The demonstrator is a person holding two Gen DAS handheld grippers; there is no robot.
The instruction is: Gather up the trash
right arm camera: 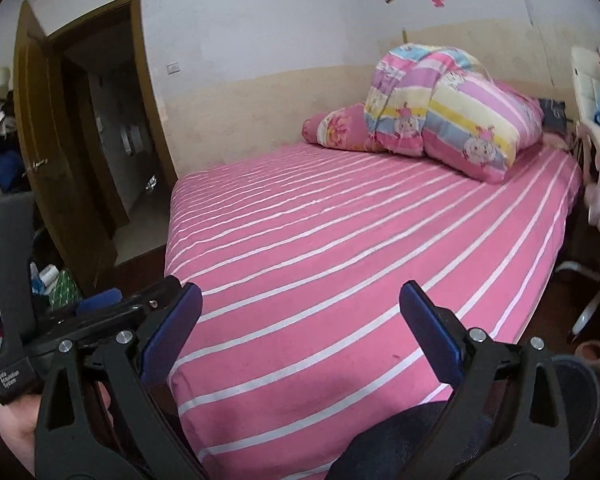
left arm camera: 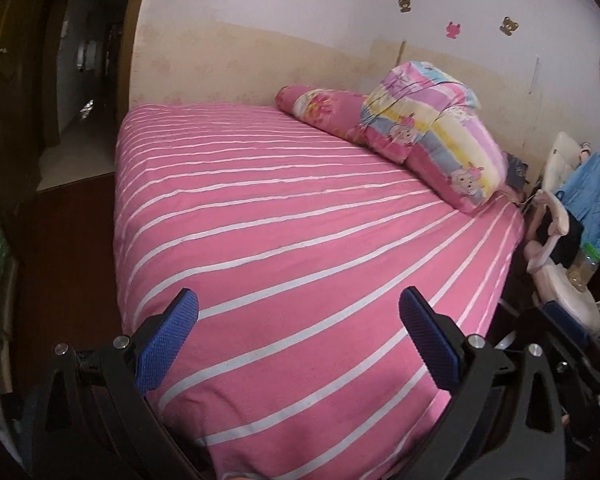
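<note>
Pink cloth with white stripes covers the bed, whose long axis runs from the near corner under both cameras away toward the far wall; the stripes cross it slantwise. No piece of trash can be picked out on the sheet in either view; the clutter at the dim edges of the frames is too dark and small to sort, so some may lie there.

Left gripper hangs low over the near end of the bed, pointing forward along the mattress, its two blue pads spread wide with nothing between them. Right gripper hangs beside it at about the same height, aimed the same way, its jaws likewise spread and empty. In the right wrist view the left tool's black body shows at the lower left, with a hand wrapped beneath it.

Two rolled quilts lie at the far right of the bed against the wall: one pastel-striped quilt and one smaller pink roll, touching. Three bear stickers sit on the wall. One door stands open at the left. One white chair stands just beside the bed's right edge, with blue cloth draped on it.
</note>
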